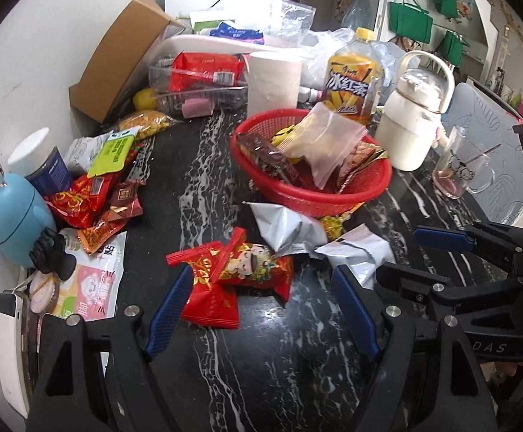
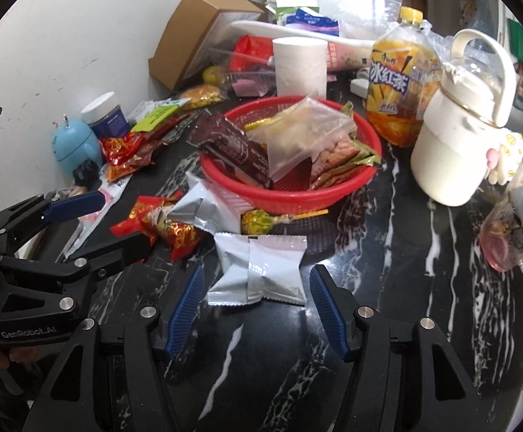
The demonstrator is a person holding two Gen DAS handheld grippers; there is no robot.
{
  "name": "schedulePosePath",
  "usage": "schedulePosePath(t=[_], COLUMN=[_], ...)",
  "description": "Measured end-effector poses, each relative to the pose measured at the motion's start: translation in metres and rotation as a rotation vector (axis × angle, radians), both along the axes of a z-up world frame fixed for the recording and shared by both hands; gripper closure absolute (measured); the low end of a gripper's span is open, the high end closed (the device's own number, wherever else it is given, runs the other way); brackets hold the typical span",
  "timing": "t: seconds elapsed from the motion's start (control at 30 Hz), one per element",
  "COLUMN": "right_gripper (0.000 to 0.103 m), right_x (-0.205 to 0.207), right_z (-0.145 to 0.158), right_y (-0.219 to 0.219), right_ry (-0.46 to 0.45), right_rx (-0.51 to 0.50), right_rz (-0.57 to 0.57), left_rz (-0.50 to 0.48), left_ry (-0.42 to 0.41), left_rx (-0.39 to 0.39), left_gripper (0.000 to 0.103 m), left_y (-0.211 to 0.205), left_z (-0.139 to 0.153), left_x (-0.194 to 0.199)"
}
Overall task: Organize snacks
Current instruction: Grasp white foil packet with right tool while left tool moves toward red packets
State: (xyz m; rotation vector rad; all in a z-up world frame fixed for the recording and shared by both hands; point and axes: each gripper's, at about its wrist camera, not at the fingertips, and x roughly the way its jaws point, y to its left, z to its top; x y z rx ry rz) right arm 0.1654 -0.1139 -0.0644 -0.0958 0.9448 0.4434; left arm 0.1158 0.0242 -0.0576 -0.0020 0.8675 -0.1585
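Left tool (image 1: 258,309): matte black frame, angular struts with triangular cut-outs, round silver screws at the joints. Its fingers (image 1: 169,309) wear ribbed blue pads, long and narrow. Right tool (image 2: 256,309) is built the same way, black arms, silver screws, blue ribbed fingers (image 2: 328,309). On the side of the left tool's body, white lettering reads "GenRobot.AI". On the right tool's body, seen from the left camera, only the white letters "DAS" show.
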Motion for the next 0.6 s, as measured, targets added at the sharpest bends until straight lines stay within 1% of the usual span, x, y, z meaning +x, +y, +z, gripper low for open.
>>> schedulePosePath(t=[0.23,0.4,0.53,0.6], right_gripper=[0.035,0.035,0.035,0.034], right_x=[0.015,0.026,0.034,0.036], right_z=[-0.018,-0.033,-0.043,-0.044], right_y=[0.006,0.008,0.008,0.007], right_ry=[0.047,0.103,0.148,0.148], right_rx=[-0.018,-0.029,-0.033,-0.034], right_rz=[0.005,0.002,-0.006,-0.007], left_rz=[0.010,0.019,0.014,0.012], left_ry=[0.058,0.091,0.126,0.132], left_rx=[-0.002,0.004,-0.020,-0.042], left_gripper=[0.025,0.025,0.024,0.025], left_y=[0.007,0.010,0.014,0.016], left_z=[-0.019,-0.032,-0.043,-0.045], left_x=[0.015,0.026,0.032,0.032])
